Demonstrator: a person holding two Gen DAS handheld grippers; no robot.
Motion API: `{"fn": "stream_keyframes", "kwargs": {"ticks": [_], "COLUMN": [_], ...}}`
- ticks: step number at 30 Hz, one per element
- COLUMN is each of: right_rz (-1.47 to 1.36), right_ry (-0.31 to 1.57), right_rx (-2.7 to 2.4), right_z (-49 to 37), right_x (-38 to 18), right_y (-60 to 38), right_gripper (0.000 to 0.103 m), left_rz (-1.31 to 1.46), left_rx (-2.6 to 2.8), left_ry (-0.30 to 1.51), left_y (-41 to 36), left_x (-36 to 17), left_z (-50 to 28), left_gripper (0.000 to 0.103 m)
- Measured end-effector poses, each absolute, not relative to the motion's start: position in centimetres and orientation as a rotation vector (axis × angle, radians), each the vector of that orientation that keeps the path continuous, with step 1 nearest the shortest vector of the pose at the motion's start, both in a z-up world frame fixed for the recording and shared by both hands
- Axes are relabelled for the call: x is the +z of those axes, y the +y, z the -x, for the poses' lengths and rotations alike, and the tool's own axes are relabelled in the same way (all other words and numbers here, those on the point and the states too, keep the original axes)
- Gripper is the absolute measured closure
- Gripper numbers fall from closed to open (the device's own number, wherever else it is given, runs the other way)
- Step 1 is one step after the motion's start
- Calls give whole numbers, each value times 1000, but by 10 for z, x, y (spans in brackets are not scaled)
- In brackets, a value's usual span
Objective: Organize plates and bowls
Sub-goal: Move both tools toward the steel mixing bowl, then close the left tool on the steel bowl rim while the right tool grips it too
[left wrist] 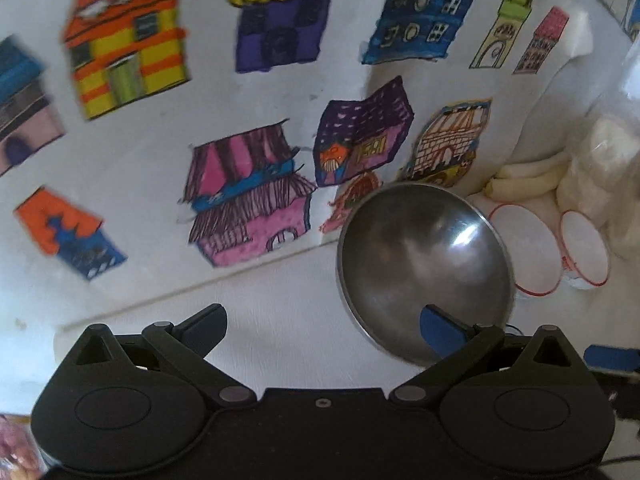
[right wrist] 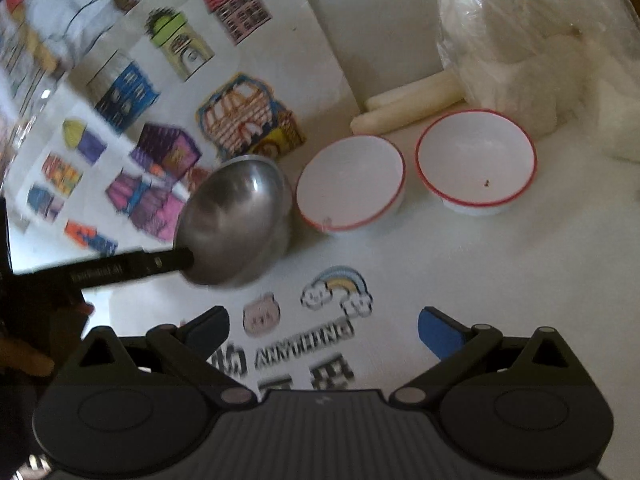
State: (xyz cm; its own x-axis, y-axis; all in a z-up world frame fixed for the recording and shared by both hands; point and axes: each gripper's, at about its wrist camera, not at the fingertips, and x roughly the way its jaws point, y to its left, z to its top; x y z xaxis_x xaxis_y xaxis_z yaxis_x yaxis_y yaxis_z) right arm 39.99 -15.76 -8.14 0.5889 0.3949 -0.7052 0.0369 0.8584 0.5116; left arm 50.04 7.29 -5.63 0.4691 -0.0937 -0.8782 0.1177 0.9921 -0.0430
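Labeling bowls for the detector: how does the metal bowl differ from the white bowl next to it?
The metal bowl is bare grey steel and shiny; the white bowl is matte white with a red rim. The metal bowl is tipped steeply on its side, with a finger of the left tool at its rim; the white bowl sits almost upright, untouched. Both are round, empty, and on the same white table.

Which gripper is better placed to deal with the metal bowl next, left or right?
Left. The left gripper has one finger at the tilted metal bowl, while the right gripper hangs open, away from it.
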Motion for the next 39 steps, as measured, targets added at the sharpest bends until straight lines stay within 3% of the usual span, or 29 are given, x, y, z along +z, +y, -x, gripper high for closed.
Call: {"fn": "stream_keyframes", "kwargs": {"ticks": [15, 26, 31, 35, 38, 39], "right_rz": [-619, -609, -608, -599, -597, -596], "right_ry": [940, 964, 960, 965, 972, 976], "right_rx": [249, 260, 273, 277, 281, 286], "right_z": [-438, -448, -449, -451, -453, -453], "right_x": [-91, -95, -95, -95, -95, -95], "right_y": [-145, -131, -130, -129, -129, -130], "right_gripper": [23, 56, 65, 67, 66, 66], "left_rz": [-110, -69, -34, 32, 87, 111], "left_rx": [-154, -121, -138, -163, -166, -167], "left_ry": [1108, 1176, 1163, 1173, 1188, 1188], "left_y": [65, 67, 62, 63, 67, 70], "left_x": [-73, -81, -81, -83, -85, -85], "left_z": [-525, -530, -528, -530, -530, -528], "left_gripper": [1, 3, 14, 26, 45, 58]}}
